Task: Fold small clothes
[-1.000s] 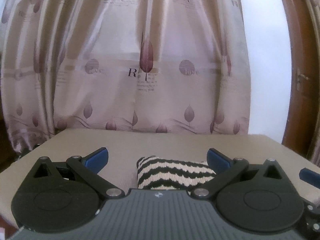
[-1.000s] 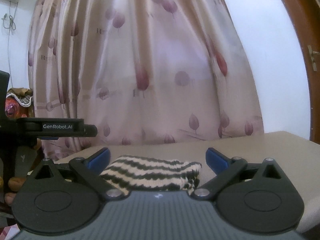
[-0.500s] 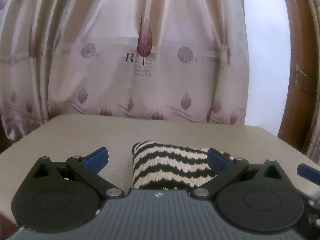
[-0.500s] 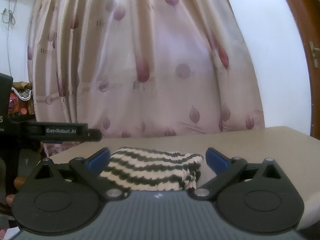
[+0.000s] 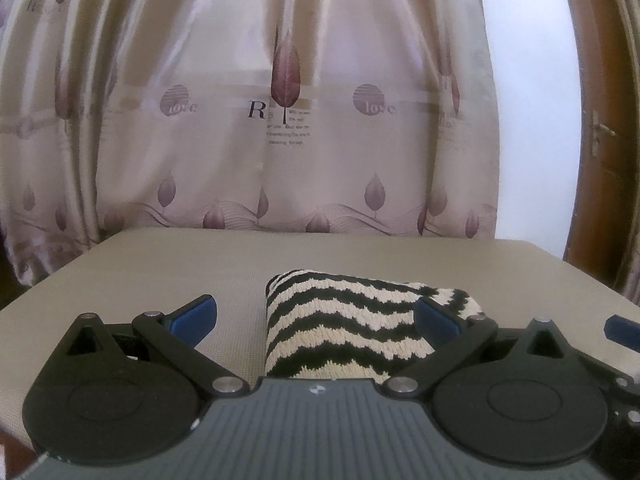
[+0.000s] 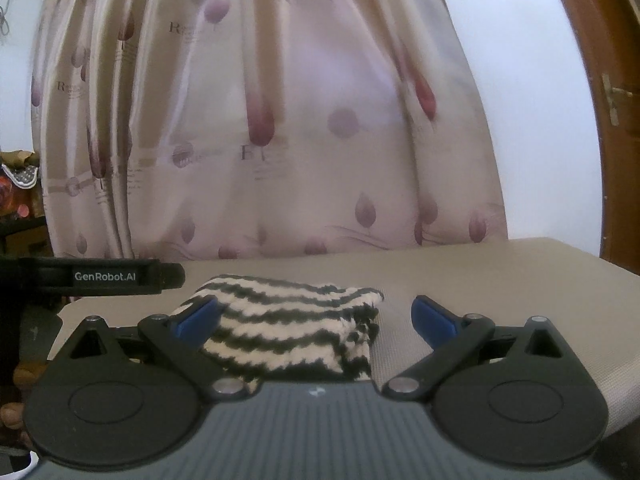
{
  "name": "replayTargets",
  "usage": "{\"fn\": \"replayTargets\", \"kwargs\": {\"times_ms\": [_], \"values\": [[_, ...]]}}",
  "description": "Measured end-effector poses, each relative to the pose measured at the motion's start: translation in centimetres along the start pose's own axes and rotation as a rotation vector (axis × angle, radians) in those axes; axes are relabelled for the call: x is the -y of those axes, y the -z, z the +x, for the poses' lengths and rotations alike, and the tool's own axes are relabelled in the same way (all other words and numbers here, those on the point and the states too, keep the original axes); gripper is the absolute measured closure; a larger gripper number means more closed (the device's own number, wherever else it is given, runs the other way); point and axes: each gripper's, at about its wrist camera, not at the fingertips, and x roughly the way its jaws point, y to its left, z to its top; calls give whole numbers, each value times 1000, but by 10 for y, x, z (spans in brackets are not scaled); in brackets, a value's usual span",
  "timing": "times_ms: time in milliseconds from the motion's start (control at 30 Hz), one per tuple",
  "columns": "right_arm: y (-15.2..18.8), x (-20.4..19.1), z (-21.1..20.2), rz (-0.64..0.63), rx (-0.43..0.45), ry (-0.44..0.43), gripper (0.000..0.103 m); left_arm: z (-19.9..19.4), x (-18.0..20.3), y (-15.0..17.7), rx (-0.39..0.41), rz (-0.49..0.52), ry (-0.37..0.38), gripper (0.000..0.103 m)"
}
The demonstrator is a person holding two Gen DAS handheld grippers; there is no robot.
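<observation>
A small black-and-cream zigzag knitted cloth (image 5: 348,328) lies folded into a thick bundle on the beige table (image 5: 200,264). In the left wrist view my left gripper (image 5: 316,316) is open, its blue fingertips apart, with the bundle just ahead between them and toward the right fingertip. In the right wrist view the same cloth (image 6: 292,328) lies ahead of my right gripper (image 6: 316,314), which is open and empty; the bundle sits toward its left fingertip. The left gripper's body (image 6: 104,278) shows at the left edge there.
A patterned beige curtain (image 5: 280,120) hangs behind the table's far edge. A white wall and a brown wooden door (image 5: 600,120) stand at the right. The right gripper's blue fingertip (image 5: 624,330) shows at the right edge of the left view.
Both grippers have tilted downward and moved a little nearer the cloth, so more table surface shows. The cloth has not moved. Both grippers stay open.
</observation>
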Motion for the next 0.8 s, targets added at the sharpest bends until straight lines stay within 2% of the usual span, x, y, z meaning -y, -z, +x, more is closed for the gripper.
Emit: {"fn": "replayTargets", "kwargs": {"times_ms": [400, 667, 800], "values": [[3, 3, 3, 11, -29, 4, 1, 6, -3, 4, 4, -27, 8, 0], [2, 2, 3, 8, -29, 8, 0, 4, -4, 2, 27, -29, -28, 0], [2, 3, 4, -7, -28, 16, 0, 4, -2, 1, 30, -17, -22, 0]]}}
